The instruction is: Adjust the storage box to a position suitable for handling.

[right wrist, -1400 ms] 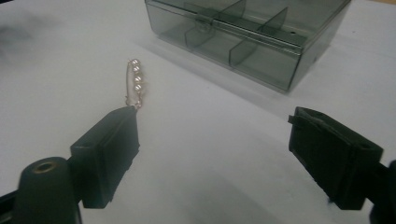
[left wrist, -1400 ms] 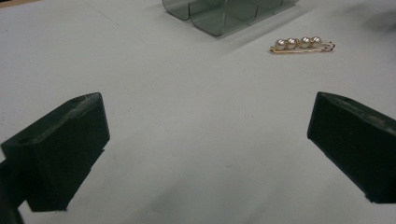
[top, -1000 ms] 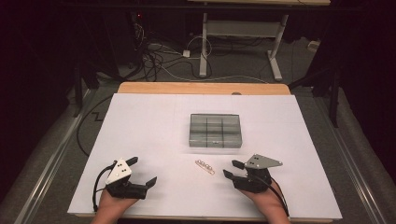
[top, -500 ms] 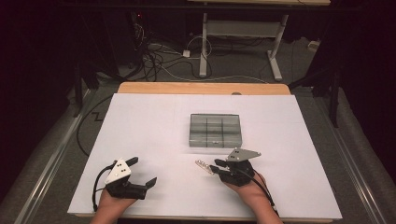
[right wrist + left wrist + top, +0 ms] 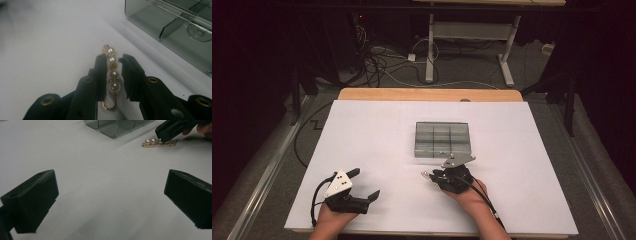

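Pearl pin (image 5: 112,75): lies on the white table (image 5: 377,135), centre of the right gripper view, lengthwise between the jaws.
Right gripper (image 5: 112,75): jaws have just been closing around the pin; left pad touching the pearls, a slim gap at the right pad, not clamped.
Left gripper (image 5: 110,202): jaws wide, nothing between them; lower left of the high view.
Clear divided box (image 5: 442,139): just beyond the pin, upper right.

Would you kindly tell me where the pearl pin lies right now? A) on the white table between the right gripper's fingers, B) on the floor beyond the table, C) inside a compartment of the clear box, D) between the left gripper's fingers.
A: the right gripper view shows the pearl pin flat on the white table between the right gripper fingers, beside the clear box.
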The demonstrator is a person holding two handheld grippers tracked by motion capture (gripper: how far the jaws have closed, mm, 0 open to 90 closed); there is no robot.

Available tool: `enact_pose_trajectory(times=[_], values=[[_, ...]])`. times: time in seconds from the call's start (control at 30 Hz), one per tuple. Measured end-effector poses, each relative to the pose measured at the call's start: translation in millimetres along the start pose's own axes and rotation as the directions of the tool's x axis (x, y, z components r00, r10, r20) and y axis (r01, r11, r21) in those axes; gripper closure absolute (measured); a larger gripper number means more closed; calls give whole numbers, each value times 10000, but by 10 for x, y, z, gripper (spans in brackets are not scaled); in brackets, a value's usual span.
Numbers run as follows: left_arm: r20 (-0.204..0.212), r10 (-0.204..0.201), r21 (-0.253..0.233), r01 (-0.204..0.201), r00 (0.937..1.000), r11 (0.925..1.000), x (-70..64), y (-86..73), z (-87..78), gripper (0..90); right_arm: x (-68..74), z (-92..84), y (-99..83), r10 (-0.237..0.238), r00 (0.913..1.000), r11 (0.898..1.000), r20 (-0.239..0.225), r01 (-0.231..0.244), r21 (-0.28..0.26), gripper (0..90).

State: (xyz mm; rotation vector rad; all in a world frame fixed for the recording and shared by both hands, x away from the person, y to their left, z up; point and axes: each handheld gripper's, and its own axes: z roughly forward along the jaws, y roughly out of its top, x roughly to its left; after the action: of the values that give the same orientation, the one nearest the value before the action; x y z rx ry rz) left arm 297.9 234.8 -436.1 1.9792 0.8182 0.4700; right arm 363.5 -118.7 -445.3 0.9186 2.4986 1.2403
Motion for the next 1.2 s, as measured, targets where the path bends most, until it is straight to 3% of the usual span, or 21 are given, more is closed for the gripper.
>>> enact_pose_trajectory(times=[0.37, 0.53, 0.83, 1.2], values=[[23, 10, 29, -10, 10000, 10000, -1, 1, 3, 0, 7, 47, -6, -247, 9997, 9994, 83, 245, 254, 810], [38, 5, 21, -5, 10000, 10000, 1, 1, 3, 0, 10, 10, 6, -183, 9998, 9998, 9, 183, 40, 813], [63, 25, 67, -25, 10000, 10000, 2, 3, 5, 0, 1, -247, -37, -24, 9999, 9990, 170, 32, -437, 814], [5, 21, 75, -21, 10000, 10000, 0, 3, 6, 0, -97, -693, -409, 505, 9958, 9958, 770, -443, -803, 814]])
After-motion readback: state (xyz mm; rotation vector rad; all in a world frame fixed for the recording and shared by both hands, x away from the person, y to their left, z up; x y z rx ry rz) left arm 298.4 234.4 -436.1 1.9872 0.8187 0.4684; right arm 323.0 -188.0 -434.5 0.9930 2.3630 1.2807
